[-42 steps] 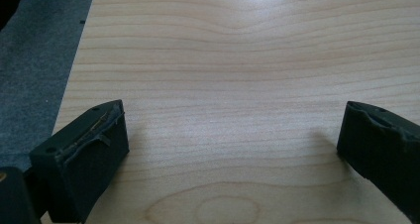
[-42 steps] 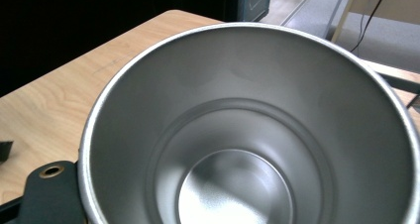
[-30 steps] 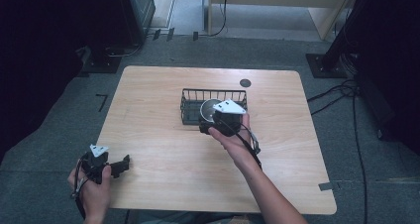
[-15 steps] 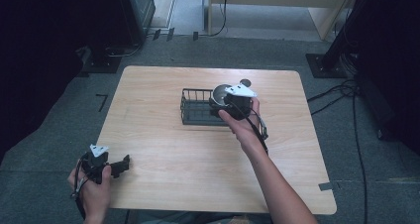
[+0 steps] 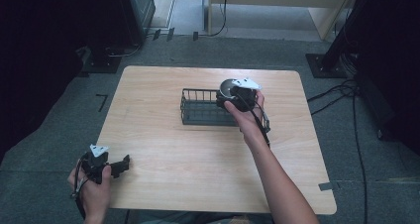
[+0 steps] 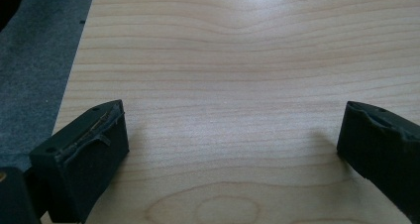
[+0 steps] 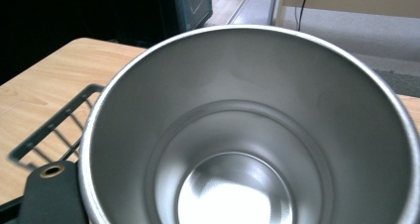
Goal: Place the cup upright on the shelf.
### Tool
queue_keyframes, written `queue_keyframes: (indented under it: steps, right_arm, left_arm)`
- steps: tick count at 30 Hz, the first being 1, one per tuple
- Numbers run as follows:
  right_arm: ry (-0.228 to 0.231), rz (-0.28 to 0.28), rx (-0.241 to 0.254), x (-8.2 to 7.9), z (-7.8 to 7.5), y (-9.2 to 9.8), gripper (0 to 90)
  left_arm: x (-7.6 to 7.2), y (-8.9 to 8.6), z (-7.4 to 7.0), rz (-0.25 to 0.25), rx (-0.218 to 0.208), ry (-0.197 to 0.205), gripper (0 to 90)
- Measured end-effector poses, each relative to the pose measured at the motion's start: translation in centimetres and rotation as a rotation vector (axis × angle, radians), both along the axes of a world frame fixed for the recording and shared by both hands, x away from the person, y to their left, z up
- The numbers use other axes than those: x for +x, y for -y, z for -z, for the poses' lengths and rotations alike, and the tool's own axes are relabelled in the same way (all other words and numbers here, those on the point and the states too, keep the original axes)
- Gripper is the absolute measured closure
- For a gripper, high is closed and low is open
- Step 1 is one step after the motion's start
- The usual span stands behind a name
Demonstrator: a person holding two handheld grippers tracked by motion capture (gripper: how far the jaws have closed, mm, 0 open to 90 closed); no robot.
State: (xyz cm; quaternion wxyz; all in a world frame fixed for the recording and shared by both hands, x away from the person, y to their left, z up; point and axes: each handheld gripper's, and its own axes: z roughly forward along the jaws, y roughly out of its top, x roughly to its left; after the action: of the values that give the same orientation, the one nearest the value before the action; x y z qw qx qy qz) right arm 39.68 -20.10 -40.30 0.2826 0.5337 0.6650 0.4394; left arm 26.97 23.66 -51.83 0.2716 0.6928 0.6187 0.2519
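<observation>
Pinching the steel cup [image 5: 227,86] at the basket's [image 5: 198,116] three o'clock end, the right claw [image 5: 233,96] risks clipping its wire rim and tipping; the left claw [image 5: 120,165] rests spread on the desk [image 5: 163,149].

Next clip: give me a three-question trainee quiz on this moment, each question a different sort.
1. True or false: the left gripper holds something.
2. What does the right gripper hold? A) a steel cup B) a sponge C) a plate
3. Fill in: the cup is held by the right end of the black wire ____.

Key
1. False. Its jaws stand wide apart over the bare table.
2. A. The cup's open mouth faces that gripper's camera, and nothing lies inside it.
3. Basket. It stands mid-table.
</observation>
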Motion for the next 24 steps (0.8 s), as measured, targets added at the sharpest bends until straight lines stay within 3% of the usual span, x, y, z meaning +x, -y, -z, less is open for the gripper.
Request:
queue_keyframes:
  steps: [13, 24]
  right_arm:
    - [-0.042, 0.039, -0.020, 1.9, 2.2, -0.1, 16.9]
    - [-0.094, 0.023, -0.033, 2.4, 3.6, -0.8, 16.9]
  left_arm:
    - [0.0, 0.0, 0.0, 0.000, 0.000, 0.000, 0.0]
    - [0.0, 0.0, 0.0, 0.000, 0.000, 0.000, 0.0]
